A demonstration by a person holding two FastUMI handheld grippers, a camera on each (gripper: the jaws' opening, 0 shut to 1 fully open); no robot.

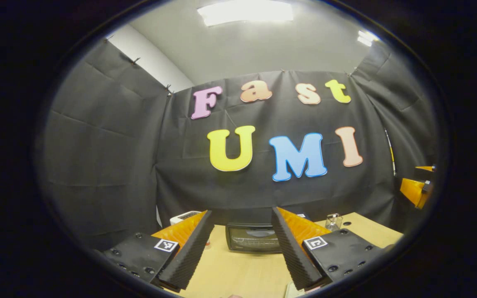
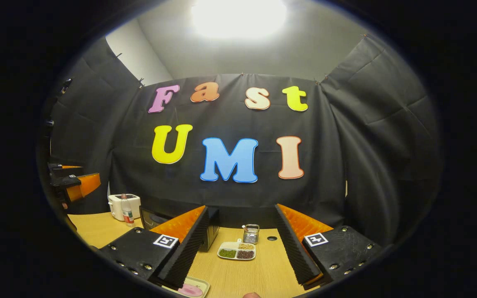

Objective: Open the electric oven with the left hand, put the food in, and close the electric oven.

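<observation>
The black electric oven (image 1: pixel 253 238) stands at the back of the wooden table (image 1: pixel 238 273), its glass door closed. My left gripper (image 1: pixel 242 217) hovers open in front of it, with the oven showing between its fingers and nothing held. In the right gripper view the oven (image 2: pixel 212 231) is mostly hidden behind a finger. My right gripper (image 2: pixel 242 211) is open and holds nothing. Below it, at the table's near edge, a pale tray carries a pink piece of food (image 2: pixel 189 290). The left gripper (image 2: pixel 75 184) also hangs in the air at far left.
A white divided plate (image 2: pixel 237 251) holding green, brown and tan food lies mid-table, with a small glass jar (image 2: pixel 251 234) behind it. A white appliance (image 2: pixel 117 205) and a bottle (image 2: pixel 127 212) stand left of the oven. The right gripper (image 1: pixel 415 191) shows at far right.
</observation>
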